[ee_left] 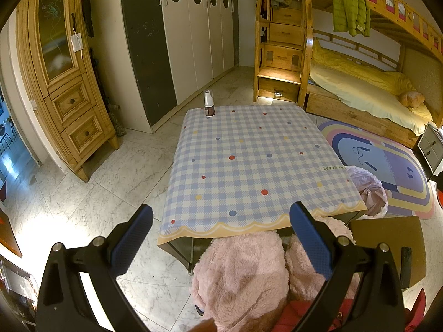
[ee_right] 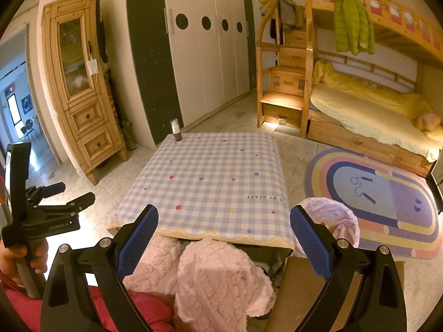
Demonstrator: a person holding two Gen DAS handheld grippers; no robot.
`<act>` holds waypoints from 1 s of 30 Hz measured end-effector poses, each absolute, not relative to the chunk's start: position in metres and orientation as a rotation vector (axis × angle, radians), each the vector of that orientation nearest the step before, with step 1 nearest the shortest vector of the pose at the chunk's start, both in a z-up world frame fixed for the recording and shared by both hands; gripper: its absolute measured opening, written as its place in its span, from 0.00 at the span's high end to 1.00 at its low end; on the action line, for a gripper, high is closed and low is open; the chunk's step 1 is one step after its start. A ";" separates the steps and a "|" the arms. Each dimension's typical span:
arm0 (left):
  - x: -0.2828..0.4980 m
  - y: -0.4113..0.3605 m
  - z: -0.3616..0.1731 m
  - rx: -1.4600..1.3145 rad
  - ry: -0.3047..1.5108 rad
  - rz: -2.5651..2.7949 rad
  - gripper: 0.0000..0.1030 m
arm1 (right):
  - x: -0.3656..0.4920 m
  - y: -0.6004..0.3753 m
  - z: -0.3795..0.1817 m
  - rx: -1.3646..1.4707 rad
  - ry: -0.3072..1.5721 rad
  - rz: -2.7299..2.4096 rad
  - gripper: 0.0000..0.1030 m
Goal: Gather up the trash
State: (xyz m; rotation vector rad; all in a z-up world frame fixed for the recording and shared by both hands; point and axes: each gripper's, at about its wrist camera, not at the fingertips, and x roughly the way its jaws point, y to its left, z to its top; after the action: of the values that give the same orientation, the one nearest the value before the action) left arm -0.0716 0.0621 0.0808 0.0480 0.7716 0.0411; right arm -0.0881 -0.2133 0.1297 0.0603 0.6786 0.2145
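Observation:
A small bottle (ee_left: 209, 103) with a white cap and dark base stands upright at the far left corner of the checked table (ee_left: 249, 160); it also shows in the right wrist view (ee_right: 175, 130). A bin lined with a pale pink bag (ee_left: 369, 192) stands on the floor at the table's right side, also in the right wrist view (ee_right: 336, 218). My left gripper (ee_left: 221, 238) is open and empty, held above the table's near edge. My right gripper (ee_right: 224, 240) is open and empty, also at the near edge. The left gripper shows from the side in the right wrist view (ee_right: 66, 193).
Pink fluffy legs (ee_right: 221, 276) fill the space below the near table edge. A brown cardboard box (ee_left: 387, 249) sits at the near right. A rainbow rug (ee_right: 373, 199), a bunk bed (ee_right: 373, 116), white wardrobes (ee_right: 207, 55) and a wooden cabinet (ee_right: 83, 88) surround the table.

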 end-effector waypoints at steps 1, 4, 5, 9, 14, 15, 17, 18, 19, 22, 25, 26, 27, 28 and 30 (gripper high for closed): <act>-0.072 0.062 0.081 0.047 0.773 0.042 0.07 | -0.088 -0.213 0.130 0.060 0.680 0.216 0.08; -0.072 0.062 0.079 0.047 0.773 0.042 0.07 | -0.088 -0.213 0.129 0.060 0.679 0.215 0.08; -0.071 0.063 0.079 0.047 0.773 0.041 0.07 | -0.088 -0.214 0.129 0.060 0.679 0.215 0.08; -0.071 0.062 0.080 0.048 0.774 0.040 0.07 | -0.088 -0.213 0.129 0.060 0.680 0.214 0.08; -0.071 0.062 0.080 0.047 0.774 0.042 0.07 | -0.087 -0.213 0.129 0.059 0.681 0.213 0.08; -0.071 0.062 0.080 0.046 0.775 0.042 0.07 | -0.087 -0.213 0.130 0.059 0.681 0.213 0.08; -0.071 0.063 0.080 0.048 0.775 0.041 0.07 | -0.087 -0.215 0.128 0.062 0.682 0.213 0.08; -0.071 0.063 0.079 0.048 0.775 0.041 0.07 | -0.088 -0.215 0.128 0.062 0.681 0.213 0.08; -0.072 0.063 0.079 0.048 0.774 0.041 0.07 | -0.087 -0.215 0.128 0.060 0.682 0.212 0.08; -0.072 0.063 0.079 0.048 0.775 0.041 0.07 | -0.088 -0.216 0.128 0.058 0.682 0.215 0.08; -0.072 0.063 0.079 0.048 0.776 0.041 0.07 | -0.087 -0.215 0.128 0.060 0.682 0.213 0.08; -0.071 0.063 0.079 0.047 0.776 0.041 0.07 | -0.087 -0.215 0.128 0.061 0.682 0.213 0.08; -0.071 0.063 0.080 0.047 0.776 0.042 0.07 | -0.087 -0.214 0.128 0.061 0.682 0.212 0.08; -0.072 0.062 0.080 0.047 0.776 0.041 0.07 | -0.087 -0.214 0.128 0.060 0.683 0.212 0.08; -0.071 0.063 0.080 0.047 0.775 0.041 0.07 | -0.087 -0.215 0.128 0.060 0.682 0.213 0.08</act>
State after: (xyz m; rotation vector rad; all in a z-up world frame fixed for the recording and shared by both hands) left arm -0.0709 0.0626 0.0799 0.0475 0.7753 0.0413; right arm -0.0874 -0.2146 0.1284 0.0602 0.6820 0.2126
